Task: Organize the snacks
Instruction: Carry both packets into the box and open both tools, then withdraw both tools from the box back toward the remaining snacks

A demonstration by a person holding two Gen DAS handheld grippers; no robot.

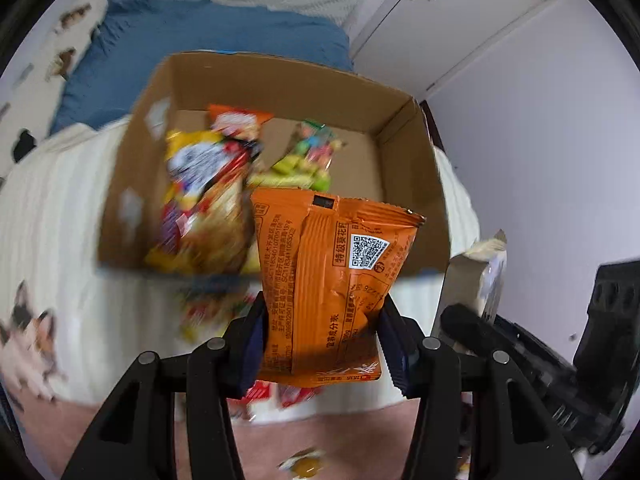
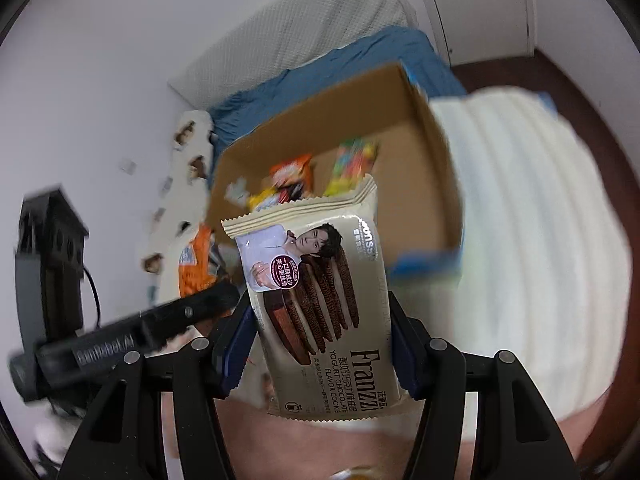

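Note:
My left gripper (image 1: 320, 316) is shut on an orange snack packet (image 1: 328, 280), held upright in the air just in front of an open cardboard box (image 1: 280, 80). The box sits on a bed and holds several colourful snack bags (image 1: 208, 192). My right gripper (image 2: 320, 320) is shut on a beige Franzzi cookie packet (image 2: 320, 300), held upright in front of the same box (image 2: 424, 184). The cookie packet also shows at the right of the left wrist view (image 1: 476, 276). The orange packet shows at the left of the right wrist view (image 2: 196, 264).
The box rests on a cream ribbed blanket (image 1: 48, 220) over a blue sheet (image 1: 180, 28). A few loose snack packets (image 1: 216, 312) lie on the blanket before the box. White cupboard doors (image 1: 460, 28) stand at the right. A pink cover (image 1: 280, 440) lies below.

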